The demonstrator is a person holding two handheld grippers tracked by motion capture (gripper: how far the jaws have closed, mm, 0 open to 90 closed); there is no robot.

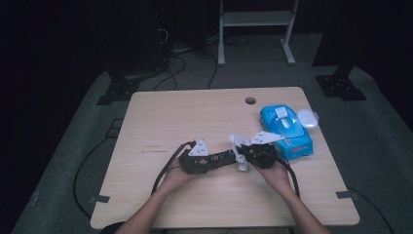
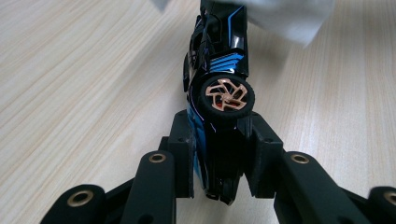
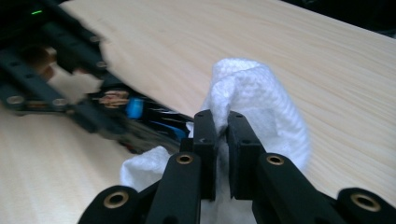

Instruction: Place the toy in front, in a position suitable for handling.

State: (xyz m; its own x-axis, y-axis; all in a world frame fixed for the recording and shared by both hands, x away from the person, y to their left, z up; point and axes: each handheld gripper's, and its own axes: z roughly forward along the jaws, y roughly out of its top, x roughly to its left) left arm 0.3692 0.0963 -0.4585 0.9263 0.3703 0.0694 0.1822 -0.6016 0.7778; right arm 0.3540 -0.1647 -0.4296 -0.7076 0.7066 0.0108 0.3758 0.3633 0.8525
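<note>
Cleaning a toy car with a wet wipe, seen from above and along each claw. The left claw [image 1: 214, 160] holds the black-and-blue toy car [image 2: 219, 93] by one end, just above the wooden tabletop [image 1: 195, 117] near its middle, with the car's length pointing away from the jaws; this grip appears meant to steady the body and leave its far end and sides free for wiping. A copper-spoked wheel [image 2: 227, 97] sits just beyond the pads, so the car lies turned on its side between them. The jaws are clenched on the car's body, one pad on each face. The right claw [image 3: 222, 135] is pinched tight on a bunched white wipe [image 3: 259, 102], whose loose folds stand above and hang below the pads; it meets the car's free end, where the wipe [image 2: 285, 16] overlaps the bodywork. A blue wet-wipe pack [image 1: 285, 129], its lid flipped open, lies on the tabletop just beyond the right hand [image 1: 277, 175], within easy reach for a fresh sheet
</note>
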